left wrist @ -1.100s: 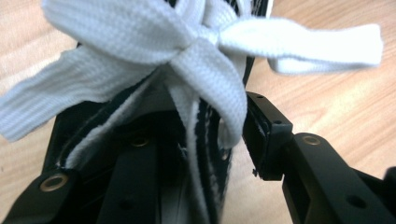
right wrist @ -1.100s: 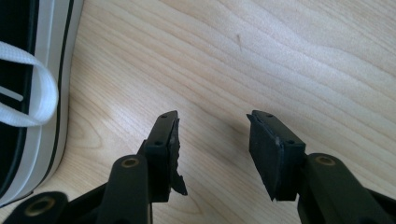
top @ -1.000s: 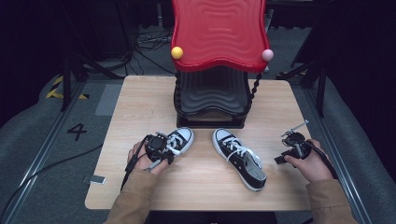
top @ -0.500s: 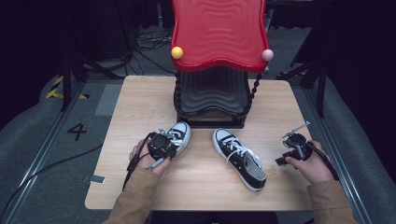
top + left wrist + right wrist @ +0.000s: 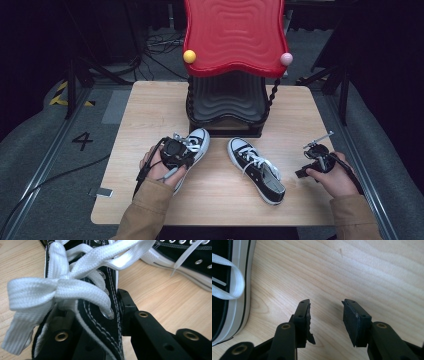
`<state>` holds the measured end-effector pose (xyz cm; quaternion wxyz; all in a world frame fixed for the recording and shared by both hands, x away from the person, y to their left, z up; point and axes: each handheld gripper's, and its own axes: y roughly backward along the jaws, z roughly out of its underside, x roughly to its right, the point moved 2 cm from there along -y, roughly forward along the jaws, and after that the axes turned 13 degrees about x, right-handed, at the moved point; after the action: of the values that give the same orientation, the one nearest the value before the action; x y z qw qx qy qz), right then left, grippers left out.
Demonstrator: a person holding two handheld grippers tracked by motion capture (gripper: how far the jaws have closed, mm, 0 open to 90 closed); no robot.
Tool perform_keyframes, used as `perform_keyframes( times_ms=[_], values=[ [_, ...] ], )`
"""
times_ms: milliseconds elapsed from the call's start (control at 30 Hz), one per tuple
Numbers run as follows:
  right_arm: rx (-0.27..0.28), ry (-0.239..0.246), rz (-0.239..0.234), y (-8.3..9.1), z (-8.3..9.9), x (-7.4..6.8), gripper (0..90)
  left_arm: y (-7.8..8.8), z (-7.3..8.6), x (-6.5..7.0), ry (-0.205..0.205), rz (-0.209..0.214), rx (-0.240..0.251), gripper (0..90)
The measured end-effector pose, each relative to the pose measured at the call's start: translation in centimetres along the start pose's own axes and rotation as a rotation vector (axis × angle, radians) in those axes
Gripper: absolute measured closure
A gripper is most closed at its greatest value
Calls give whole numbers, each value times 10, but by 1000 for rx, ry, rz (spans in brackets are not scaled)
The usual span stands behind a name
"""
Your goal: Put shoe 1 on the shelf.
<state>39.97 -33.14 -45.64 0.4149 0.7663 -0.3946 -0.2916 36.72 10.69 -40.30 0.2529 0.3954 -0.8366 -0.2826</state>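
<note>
Two black canvas sneakers with white laces and toe caps are on the wooden table [image 5: 150, 110]. My left gripper [image 5: 181, 150] [image 5: 105, 315] is shut on the left sneaker [image 5: 199, 137] [image 5: 113, 290]. One jaw is inside the shoe and the other presses on the eyelet side, just behind the bow; the jaws have just been closing on it. The right sneaker [image 5: 257, 170] [image 5: 190, 262] [image 5: 227, 290] lies flat, toe pointing away. My right gripper [image 5: 312, 152] [image 5: 325, 312] hovers over bare wood to its right. It is open with nothing between its jaws, which have just been closing a little.
A red wavy tray [image 5: 235, 35] sits on a black ribbed stand [image 5: 227, 100] at the back middle of the table, with a yellow ball [image 5: 189, 56] and a pink ball [image 5: 285, 58] at its front corners. Cables lie on the floor beyond.
My left hand has risen and shifted slightly toward the stand, taking the left sneaker with it. The right hand and the right sneaker have stayed where they were.
</note>
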Motion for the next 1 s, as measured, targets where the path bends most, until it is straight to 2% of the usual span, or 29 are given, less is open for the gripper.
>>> perform_keyframes(
  times_ms=[67,167,333,500,600,767,867,933,967,1000],
  values=[
    [0,-8,6,1,1,0,593,2,-4,3,16,7,1,849],
    [8,-29,-2,2,4,-1,604,6,-10,7,18,29,4,849],
    [17,-57,-10,2,9,0,609,15,-23,18,-23,50,20,849],
    [20,-72,-18,4,13,3,627,22,-38,26,-32,77,45,849],
    [45,-108,-29,6,14,5,639,24,-47,29,-49,66,49,849],
    [76,-101,-32,8,13,6,632,25,-66,31,-50,41,75,848],
    [89,-113,-46,7,13,5,628,23,-79,32,-42,21,91,848],
    [114,-125,-59,6,13,5,626,21,-88,32,-38,16,103,848],
    [133,-131,-65,5,13,4,625,19,-98,31,-39,-2,124,848],
    [133,-131,-65,5,13,4,625,19,-98,31,-39,-2,124,847]
  ],
)
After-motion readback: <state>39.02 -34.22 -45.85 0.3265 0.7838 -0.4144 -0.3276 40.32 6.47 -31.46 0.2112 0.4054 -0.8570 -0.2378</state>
